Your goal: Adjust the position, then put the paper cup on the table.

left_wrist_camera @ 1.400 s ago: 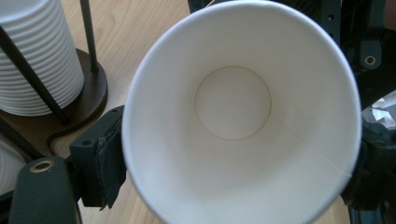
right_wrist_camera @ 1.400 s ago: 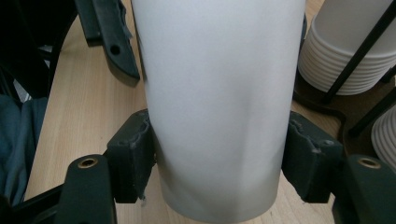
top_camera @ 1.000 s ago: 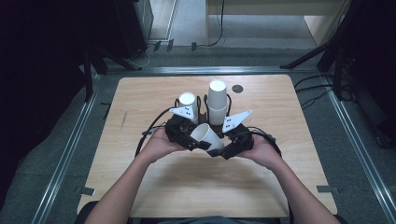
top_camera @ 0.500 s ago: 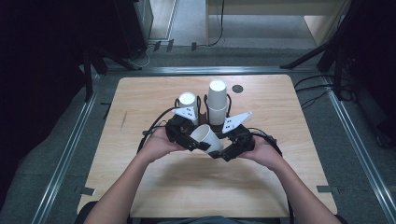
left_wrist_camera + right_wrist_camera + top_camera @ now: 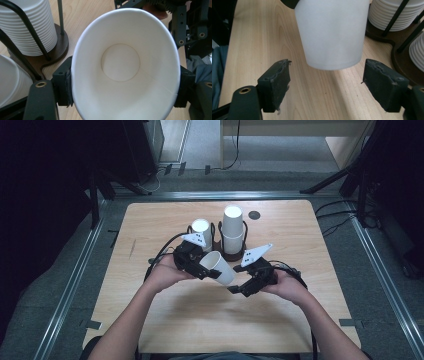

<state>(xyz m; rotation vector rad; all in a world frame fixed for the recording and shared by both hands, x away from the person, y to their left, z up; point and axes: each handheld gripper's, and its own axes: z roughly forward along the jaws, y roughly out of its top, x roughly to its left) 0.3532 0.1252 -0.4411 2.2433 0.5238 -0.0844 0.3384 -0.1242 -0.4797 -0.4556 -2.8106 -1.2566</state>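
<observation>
A white paper cup (image 5: 220,266) lies tilted on its side above the table, and my left gripper (image 5: 209,270) is shut on it near the rim. In the left gripper view the cup (image 5: 125,65) faces me mouth first, its rim squeezed oval between the two pads (image 5: 65,86). My right gripper (image 5: 239,287) stands open just right of the cup's base. Its jaws have just been opening. In the right gripper view the cup's base (image 5: 332,32) hangs just beyond the spread pads (image 5: 275,80), untouched, and the right gripper (image 5: 325,85) holds nothing.
Behind the hands a dark wooden holder (image 5: 232,254) with black wire posts carries two stacks of white cups, a short one (image 5: 201,227) and a taller one (image 5: 233,227). A small dark disc (image 5: 254,214) lies farther back. The wooden table (image 5: 200,320) has bare room in front.
The right gripper's jaws have spread off the cup's base and drawn back a little to the right. The cup stays in the left gripper, which has not moved.
</observation>
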